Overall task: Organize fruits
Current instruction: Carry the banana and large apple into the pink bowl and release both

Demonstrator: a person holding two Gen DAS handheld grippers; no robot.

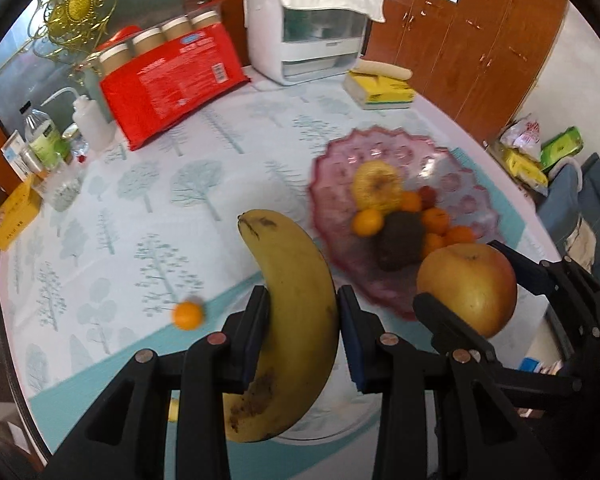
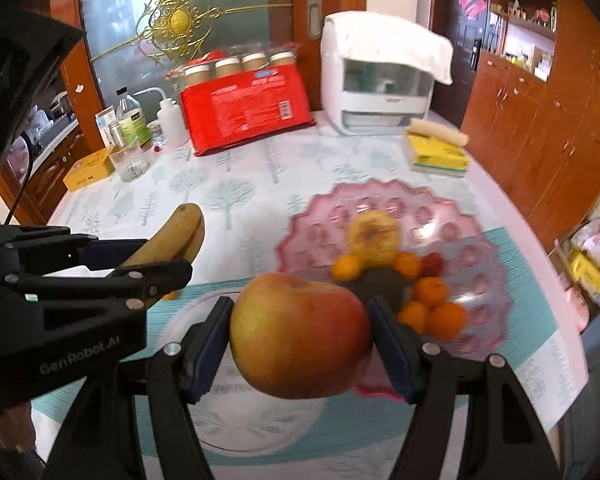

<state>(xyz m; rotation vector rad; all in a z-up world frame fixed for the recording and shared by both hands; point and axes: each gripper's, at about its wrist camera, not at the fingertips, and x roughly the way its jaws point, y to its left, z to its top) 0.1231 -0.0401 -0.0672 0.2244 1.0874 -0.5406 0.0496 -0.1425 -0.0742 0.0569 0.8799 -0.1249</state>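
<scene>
My left gripper (image 1: 302,312) is shut on a yellow banana (image 1: 296,304) and holds it above the table. My right gripper (image 2: 300,316) is shut on a red-yellow apple (image 2: 300,336), also lifted; the apple shows in the left wrist view (image 1: 468,288) too, and the banana in the right wrist view (image 2: 172,244). Ahead stands a pink glass fruit bowl (image 1: 384,152) (image 2: 380,204) holding a yellow apple (image 1: 376,186), several small oranges (image 2: 432,292) and a dark fruit (image 1: 400,236). One small orange (image 1: 188,314) lies loose on the tablecloth, left of the banana.
A clear glass plate (image 2: 204,420) lies under the grippers. At the table's back stand a red packet with jars (image 1: 172,80), a white appliance (image 1: 312,28), a yellow tissue pack (image 1: 380,88), bottles (image 1: 48,140) and a yellow box (image 1: 16,220). Wooden cabinets (image 1: 480,40) stand on the right.
</scene>
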